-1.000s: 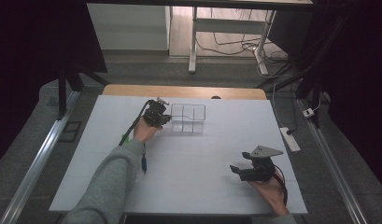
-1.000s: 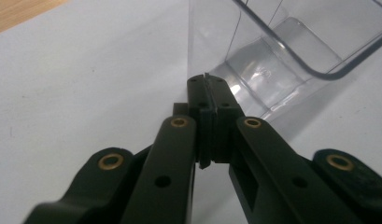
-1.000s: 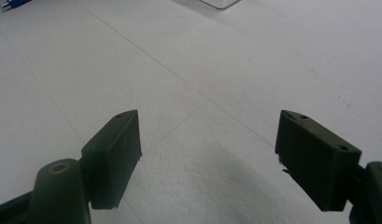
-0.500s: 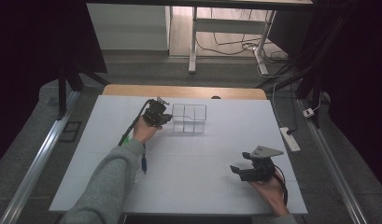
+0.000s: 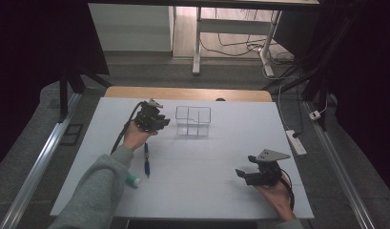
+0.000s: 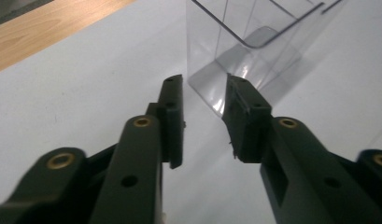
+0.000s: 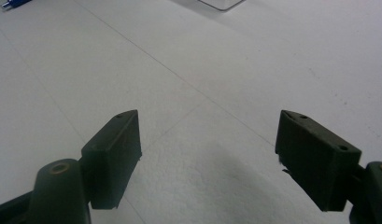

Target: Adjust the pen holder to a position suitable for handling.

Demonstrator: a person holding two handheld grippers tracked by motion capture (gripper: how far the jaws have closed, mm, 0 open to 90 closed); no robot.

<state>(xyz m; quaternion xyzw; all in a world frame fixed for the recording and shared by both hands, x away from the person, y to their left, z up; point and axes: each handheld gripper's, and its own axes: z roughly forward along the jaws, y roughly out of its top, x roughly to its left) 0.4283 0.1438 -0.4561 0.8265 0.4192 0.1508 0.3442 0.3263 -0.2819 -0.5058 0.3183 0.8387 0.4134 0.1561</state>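
High view: left gripper [image 5: 160,122] hovers just beside the left wall of the clear plastic divided organiser box [image 5: 193,120] at the far middle of the white worktop [image 5: 207,162]. Its jaws have just been opening, nothing between them. Blue pen [image 5: 147,158] lies behind that hand, long axis running near to far. Right gripper [image 5: 241,174], spread and empty, sits well apart; left hand is nearer.

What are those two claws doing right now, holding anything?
Left gripper: jaws have just been opening, nothing between them, beside the clear box.
Right gripper: open wide, empty, over the white table.
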